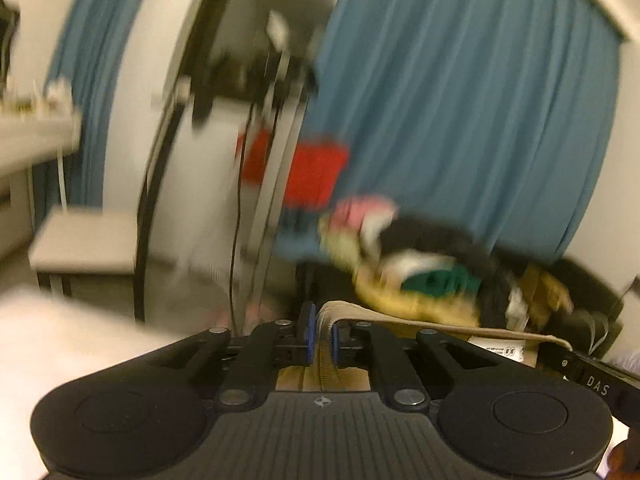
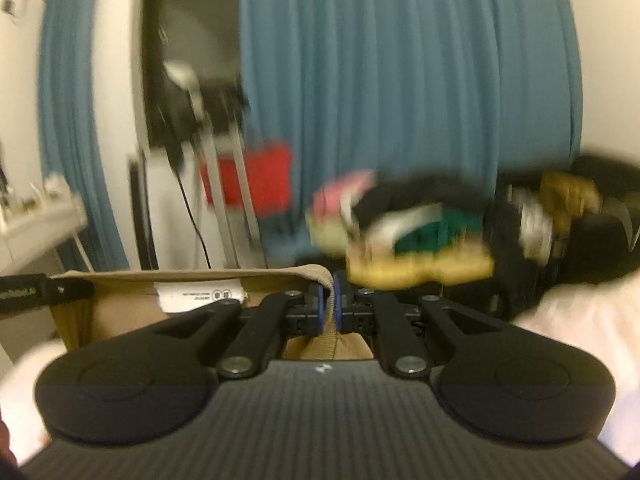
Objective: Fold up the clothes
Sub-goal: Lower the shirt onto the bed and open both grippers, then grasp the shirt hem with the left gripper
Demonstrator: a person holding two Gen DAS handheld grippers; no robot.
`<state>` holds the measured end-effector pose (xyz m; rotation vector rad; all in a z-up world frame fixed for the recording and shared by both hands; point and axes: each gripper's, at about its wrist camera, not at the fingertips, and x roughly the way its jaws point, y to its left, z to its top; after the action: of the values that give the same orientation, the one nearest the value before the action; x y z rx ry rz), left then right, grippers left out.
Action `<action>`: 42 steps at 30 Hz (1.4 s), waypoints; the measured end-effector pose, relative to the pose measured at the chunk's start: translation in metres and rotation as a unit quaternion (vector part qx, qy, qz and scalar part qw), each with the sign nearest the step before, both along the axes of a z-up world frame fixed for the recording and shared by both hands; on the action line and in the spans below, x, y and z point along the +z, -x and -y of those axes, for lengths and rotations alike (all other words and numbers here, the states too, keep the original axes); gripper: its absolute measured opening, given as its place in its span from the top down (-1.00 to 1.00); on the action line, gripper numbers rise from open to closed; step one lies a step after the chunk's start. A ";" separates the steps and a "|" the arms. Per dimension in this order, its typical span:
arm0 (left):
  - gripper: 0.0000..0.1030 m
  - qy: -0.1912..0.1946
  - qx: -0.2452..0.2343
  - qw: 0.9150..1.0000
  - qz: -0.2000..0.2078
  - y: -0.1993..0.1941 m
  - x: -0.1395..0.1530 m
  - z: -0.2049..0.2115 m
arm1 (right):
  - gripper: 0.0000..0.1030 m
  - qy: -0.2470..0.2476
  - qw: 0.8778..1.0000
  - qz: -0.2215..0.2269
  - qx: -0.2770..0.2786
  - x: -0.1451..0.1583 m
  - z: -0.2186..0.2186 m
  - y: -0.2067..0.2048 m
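I have both tongs clamped on the tan garment [image 1: 420, 322] — left tongs [image 1: 322, 334] pinching one end of its ribbed edge, right tongs [image 2: 327, 302] the other. The edge stretches taut between them, above a white bed [image 1: 60, 344], a blurred clothes pile [image 2: 420, 232] beyond.

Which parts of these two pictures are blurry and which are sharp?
Left wrist view: the curtain and clothes pile smear with motion blur; the left gripper stays sharp. Right wrist view: the same smear; the right gripper and tan garment stay fairly crisp.
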<state>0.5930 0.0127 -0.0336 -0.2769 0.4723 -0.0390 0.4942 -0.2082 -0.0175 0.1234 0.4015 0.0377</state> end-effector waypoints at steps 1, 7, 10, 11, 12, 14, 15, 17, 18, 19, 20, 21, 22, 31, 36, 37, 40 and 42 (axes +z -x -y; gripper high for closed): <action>0.78 0.003 -0.001 1.000 -0.020 -0.016 -0.022 -0.003 | 0.84 0.000 1.000 -0.023 -0.001 -0.020 -0.001 -0.012; -0.23 0.004 -0.012 0.995 -0.099 -0.051 -0.093 -0.008 | 0.77 -0.009 0.994 -0.108 0.017 -0.084 0.006 -0.050; -0.78 -0.008 -0.030 0.993 -0.114 -0.049 -0.098 -0.009 | 0.30 -0.032 0.989 -0.136 0.043 -0.083 0.008 -0.052; -0.82 -0.014 -0.036 0.993 -0.111 -0.040 -0.093 -0.009 | -0.17 -0.041 0.988 -0.139 0.050 -0.081 0.009 -0.050; -0.88 -0.021 -0.038 0.993 -0.108 -0.026 -0.086 -0.009 | -0.36 -0.048 0.988 -0.137 0.053 -0.080 0.009 -0.047; -0.93 -0.034 -0.041 0.993 -0.101 0.000 -0.072 -0.010 | -0.48 -0.048 0.989 -0.125 0.056 -0.073 0.007 -0.035; -0.95 -0.040 -0.043 0.993 -0.098 0.013 -0.066 -0.011 | -0.48 -0.045 0.990 -0.120 0.060 -0.069 0.004 -0.028; -0.96 -0.049 -0.046 0.994 -0.087 0.036 -0.056 -0.014 | -0.47 -0.035 0.991 -0.107 0.068 -0.061 -0.003 -0.011; -0.96 -0.052 -0.046 0.994 -0.081 0.050 -0.049 -0.015 | -0.47 -0.026 0.992 -0.097 0.072 -0.056 -0.007 0.001; -0.96 -0.056 -0.045 0.995 -0.075 0.064 -0.042 -0.016 | -0.47 -0.018 0.993 -0.088 0.073 -0.050 -0.011 0.013; -0.96 -0.059 -0.045 0.995 -0.068 0.079 -0.035 -0.017 | -0.47 -0.016 0.994 -0.078 0.073 -0.045 -0.013 0.026; -0.96 -0.060 -0.043 0.995 -0.061 0.094 -0.031 -0.019 | -0.47 -0.017 0.995 -0.069 0.072 -0.040 -0.016 0.039; -0.96 -0.059 -0.044 0.996 -0.054 0.111 -0.026 -0.020 | -0.47 -0.021 0.995 -0.060 0.074 -0.034 -0.017 0.054; -0.96 -0.066 -0.039 0.997 0.006 0.288 0.011 -0.022 | -0.47 -0.034 0.997 0.002 0.071 0.015 -0.023 0.225; -0.96 -0.047 -0.031 0.998 0.005 0.380 0.018 -0.023 | -0.47 -0.054 0.996 0.018 0.062 0.032 -0.011 0.326; -0.96 -0.041 -0.029 0.999 0.000 0.394 0.017 -0.024 | -0.47 -0.058 0.996 0.017 0.062 0.032 -0.009 0.341; -0.96 -0.031 -0.022 0.999 -0.013 0.424 0.011 -0.027 | -0.47 -0.068 0.996 0.009 0.064 0.032 0.000 0.383; -0.96 -0.022 -0.013 0.999 -0.027 0.434 0.008 -0.032 | -0.47 -0.076 0.995 -0.007 0.064 0.029 0.003 0.402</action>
<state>0.1594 0.0449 -0.0260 -0.2283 0.5298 -0.0471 0.0926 -0.2115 0.0118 0.2479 0.4200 0.1938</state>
